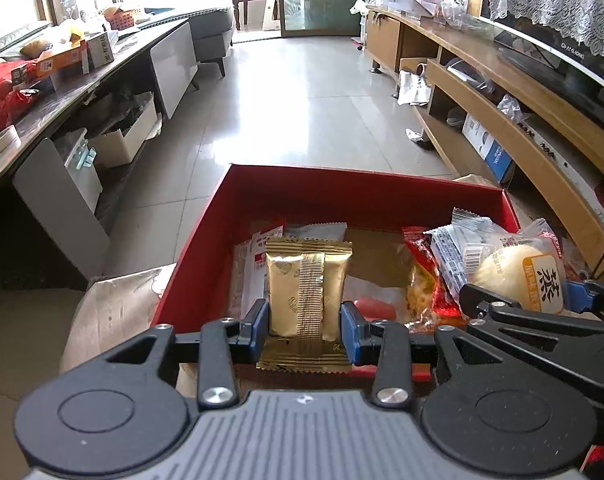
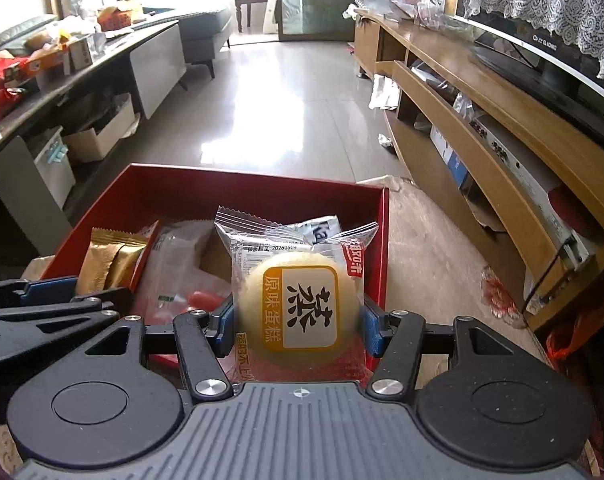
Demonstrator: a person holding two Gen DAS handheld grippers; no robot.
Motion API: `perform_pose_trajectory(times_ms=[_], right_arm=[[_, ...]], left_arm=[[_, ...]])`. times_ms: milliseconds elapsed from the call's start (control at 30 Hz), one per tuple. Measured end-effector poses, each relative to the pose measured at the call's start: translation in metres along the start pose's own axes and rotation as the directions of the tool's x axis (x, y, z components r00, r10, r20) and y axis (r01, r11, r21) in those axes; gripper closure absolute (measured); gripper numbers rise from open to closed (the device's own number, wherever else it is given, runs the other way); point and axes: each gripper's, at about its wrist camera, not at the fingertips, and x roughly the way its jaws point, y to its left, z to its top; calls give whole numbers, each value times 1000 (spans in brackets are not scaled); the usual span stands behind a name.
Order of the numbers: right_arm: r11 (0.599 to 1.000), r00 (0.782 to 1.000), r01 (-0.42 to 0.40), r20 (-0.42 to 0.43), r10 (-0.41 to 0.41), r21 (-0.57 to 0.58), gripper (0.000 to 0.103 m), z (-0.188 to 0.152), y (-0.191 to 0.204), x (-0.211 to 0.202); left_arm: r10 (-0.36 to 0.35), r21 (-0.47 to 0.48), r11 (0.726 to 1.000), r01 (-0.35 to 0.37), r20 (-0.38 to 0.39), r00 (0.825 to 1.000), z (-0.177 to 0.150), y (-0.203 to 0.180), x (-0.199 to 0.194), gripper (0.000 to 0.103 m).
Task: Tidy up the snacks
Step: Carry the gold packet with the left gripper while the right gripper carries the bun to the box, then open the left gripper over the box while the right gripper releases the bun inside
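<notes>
A red box (image 1: pixel 342 196) stands in front of both grippers and holds several snack packets. My left gripper (image 1: pixel 305 320) is shut on a gold foil packet (image 1: pixel 308 288), held upright over the box's near left part. My right gripper (image 2: pixel 295 320) is shut on a clear-wrapped round steamed cake (image 2: pixel 297 304) with an orange label, over the box's near right part (image 2: pixel 384 240). The cake (image 1: pixel 518 272) and the right gripper (image 1: pixel 518 308) also show in the left wrist view. The gold packet (image 2: pixel 109 260) and the left gripper (image 2: pixel 53 288) show in the right wrist view.
A red crinkly snack bag (image 1: pixel 422 280) and white packets (image 1: pixel 253 264) lie in the box. A dark low table (image 1: pixel 81 80) with boxes stands left. A wooden TV cabinet (image 1: pixel 502 92) runs along the right. Tiled floor (image 1: pixel 302 92) lies beyond.
</notes>
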Motion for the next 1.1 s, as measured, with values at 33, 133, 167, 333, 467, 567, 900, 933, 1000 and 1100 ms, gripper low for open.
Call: perform_pose_trajectory(times_ms=[33,133,167,333,467,567,900,933,1000,1100], right_arm=[[1000,1000,-1,0,1,-2,38,1,0,3],[1000,1000,-5,-4,5,-6,38,2,1,10],[1000,1000,-5,-5,5,-8,38,2,1,12],[1000,1000,2,-1,-2,-12,38,5,0,18],[1000,1000,5,-2,-5,-17,38,6,2,23],[999,1000,14,-1,-14,-39,37,6,7,28],[998,1000,11,-12,-12,-58,37,4,5,46],[998,1000,9,-13,-10,-58,37,4,5,47],[998,1000,11,-15,-12,-65,37,3,6,48],[997,1000,15,-22,-16,-78,36,2,8,51]], left_arm=[[3,1,1000,-3,0,1000,0,0,1,65],[13,3,1000,-13,-6,1000,4,0,8,65],[16,4,1000,-16,-7,1000,4,0,10,65],[26,15,1000,-26,-15,1000,7,-3,19,65],[35,22,999,-35,-22,999,9,-4,26,65],[46,27,999,-45,-31,998,10,-5,32,65],[70,35,997,-68,-55,996,12,-7,51,65],[71,38,997,-68,-57,996,12,-8,53,65],[74,43,997,-71,-61,995,12,-8,55,65],[77,43,996,-74,-69,995,11,-8,57,65]])
